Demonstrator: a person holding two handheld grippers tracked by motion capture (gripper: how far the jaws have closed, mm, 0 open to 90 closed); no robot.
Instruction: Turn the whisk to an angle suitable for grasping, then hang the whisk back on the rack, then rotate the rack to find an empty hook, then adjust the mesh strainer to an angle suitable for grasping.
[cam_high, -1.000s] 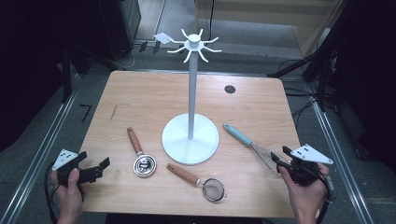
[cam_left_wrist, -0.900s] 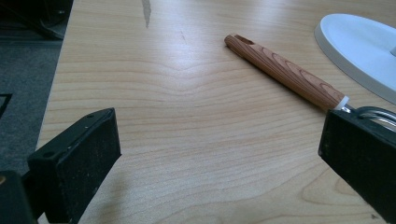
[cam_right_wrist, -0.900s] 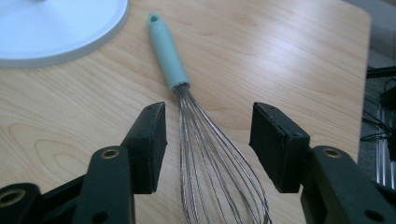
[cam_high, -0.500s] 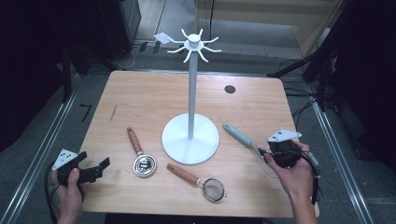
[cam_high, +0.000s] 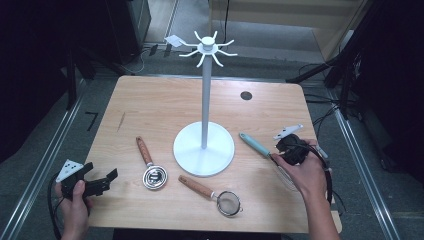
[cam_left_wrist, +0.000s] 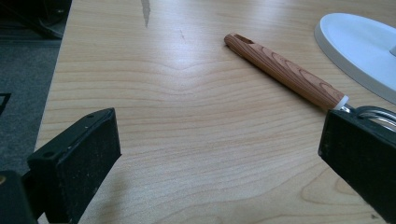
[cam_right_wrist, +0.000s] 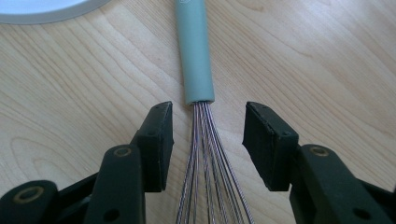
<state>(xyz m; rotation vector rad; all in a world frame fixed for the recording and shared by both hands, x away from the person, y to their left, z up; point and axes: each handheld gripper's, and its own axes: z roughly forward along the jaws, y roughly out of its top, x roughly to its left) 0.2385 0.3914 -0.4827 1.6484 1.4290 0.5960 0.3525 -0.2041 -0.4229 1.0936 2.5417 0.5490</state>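
Note:
A whisk with a teal handle (cam_high: 254, 145) lies on the wooden table (cam_high: 165, 107), right of the white hook stand (cam_high: 203, 148). My right gripper (cam_high: 281, 155) is lowered over it. In the right gripper view the jaws (cam_right_wrist: 208, 126) stand open on either side of the whisk wires (cam_right_wrist: 205, 154), just below the teal handle (cam_right_wrist: 194, 51), with gaps on both sides. My left gripper (cam_high: 102, 181) rests open at the table's front left corner. In the left gripper view its jaws (cam_left_wrist: 219, 140) hold nothing, and a wooden handle (cam_left_wrist: 285, 72) lies ahead.
A wooden-handled metal scoop (cam_high: 155, 176) lies left of the stand's base. A wooden-handled strainer (cam_high: 230, 202) lies in front of the base. The stand's pole rises tall at the table's centre, with hooks at its top (cam_high: 206, 47). A dark hole (cam_high: 246, 95) sits far right.
My right hand has moved from the table's front right edge inward and away, onto the whisk where wires meet handle. The left hand has stayed put.

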